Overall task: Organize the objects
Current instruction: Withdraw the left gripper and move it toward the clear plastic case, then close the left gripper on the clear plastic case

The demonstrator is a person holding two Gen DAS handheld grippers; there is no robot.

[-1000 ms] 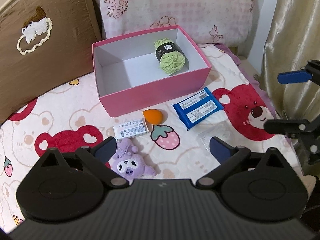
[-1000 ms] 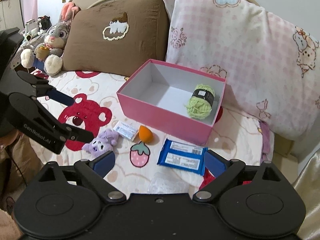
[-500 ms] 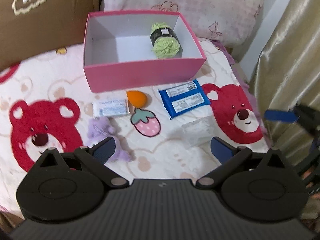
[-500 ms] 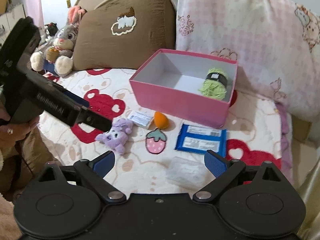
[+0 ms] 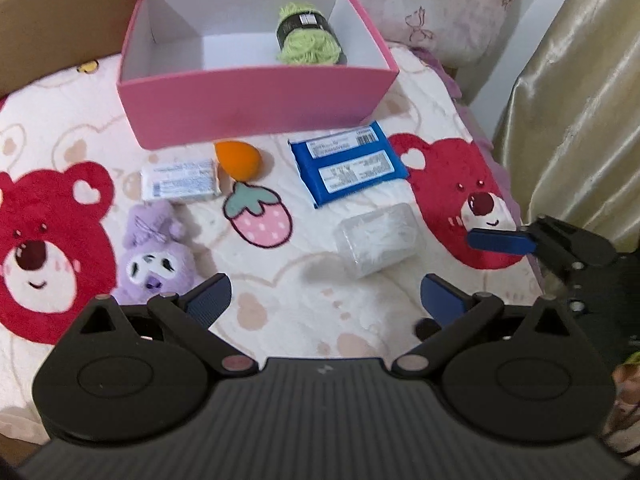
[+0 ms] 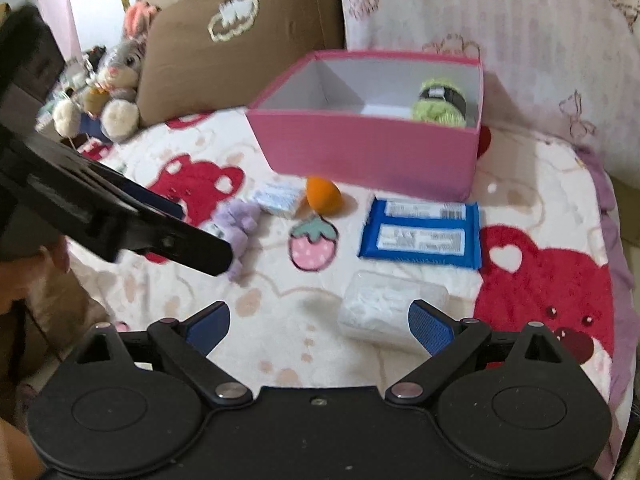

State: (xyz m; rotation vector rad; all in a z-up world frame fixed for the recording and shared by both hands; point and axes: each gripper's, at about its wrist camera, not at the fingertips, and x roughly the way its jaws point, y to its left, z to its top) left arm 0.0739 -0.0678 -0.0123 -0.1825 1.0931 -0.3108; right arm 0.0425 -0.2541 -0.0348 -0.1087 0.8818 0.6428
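Note:
A pink box (image 5: 256,108) (image 6: 368,156) stands open on the bed with a green yarn ball (image 5: 308,38) (image 6: 440,106) inside. In front of it lie a white packet (image 5: 180,180) (image 6: 278,196), an orange sponge (image 5: 238,160) (image 6: 322,194), a blue packet (image 5: 346,166) (image 6: 420,234), a purple plush (image 5: 154,256) (image 6: 238,224) and a clear plastic case (image 5: 376,240) (image 6: 384,310). My left gripper (image 5: 326,298) is open above the blanket, near the plush. My right gripper (image 6: 320,322) is open, its right finger beside the clear case.
A bear-print blanket (image 5: 280,312) covers the bed. A brown pillow (image 6: 240,40) and a pink pillow (image 6: 520,40) lean behind the box. A bunny toy (image 6: 116,76) sits at the far left. A gold curtain (image 5: 580,100) hangs at the right.
Both grippers have come down and forward toward the items in front of the box. The right gripper is now close to the clear case. Nothing on the bed has moved.

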